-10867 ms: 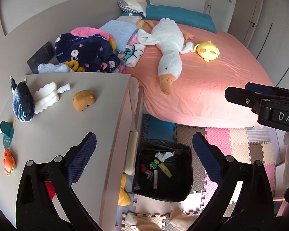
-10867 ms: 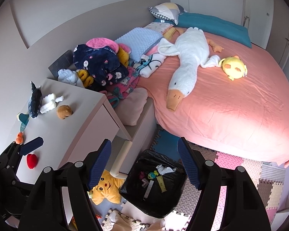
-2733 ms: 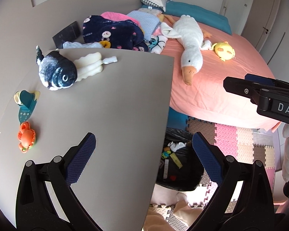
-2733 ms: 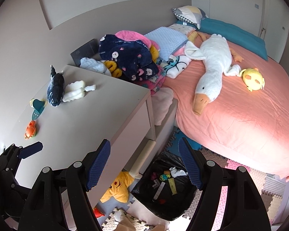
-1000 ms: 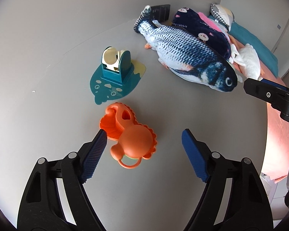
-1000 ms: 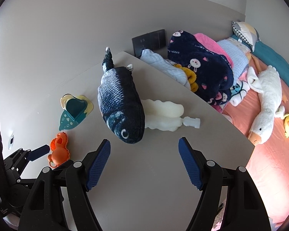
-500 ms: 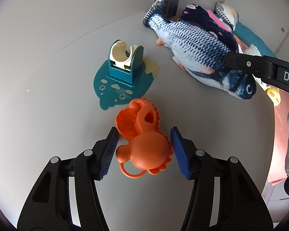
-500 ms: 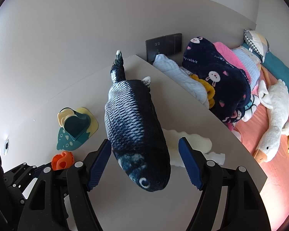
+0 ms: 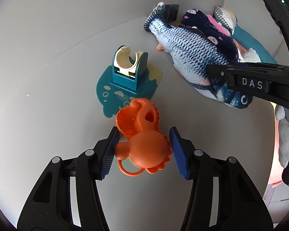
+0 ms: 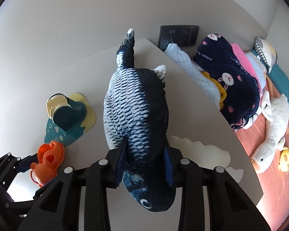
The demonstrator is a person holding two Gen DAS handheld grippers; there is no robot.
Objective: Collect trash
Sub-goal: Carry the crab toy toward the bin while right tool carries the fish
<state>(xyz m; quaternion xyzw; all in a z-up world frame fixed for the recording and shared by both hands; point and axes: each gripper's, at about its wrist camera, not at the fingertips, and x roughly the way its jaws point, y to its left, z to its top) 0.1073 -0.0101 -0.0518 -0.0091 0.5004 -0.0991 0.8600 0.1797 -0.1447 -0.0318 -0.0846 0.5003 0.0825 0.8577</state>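
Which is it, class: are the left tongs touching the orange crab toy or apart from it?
Touching. The left wrist view shows both pads of the left tongs meeting the orange crab toy, no gap visible.

Bare desk top (image 9: 48,115) lies open to the left of the orange crab toy (image 9: 142,134). Just beyond the crab, touching it, the teal holder (image 9: 128,73) blocks the forward path. The plush fish (image 10: 136,115) fills the desk's middle; the white foam piece (image 10: 200,154) lies just beside it, toward the bed-side edge.
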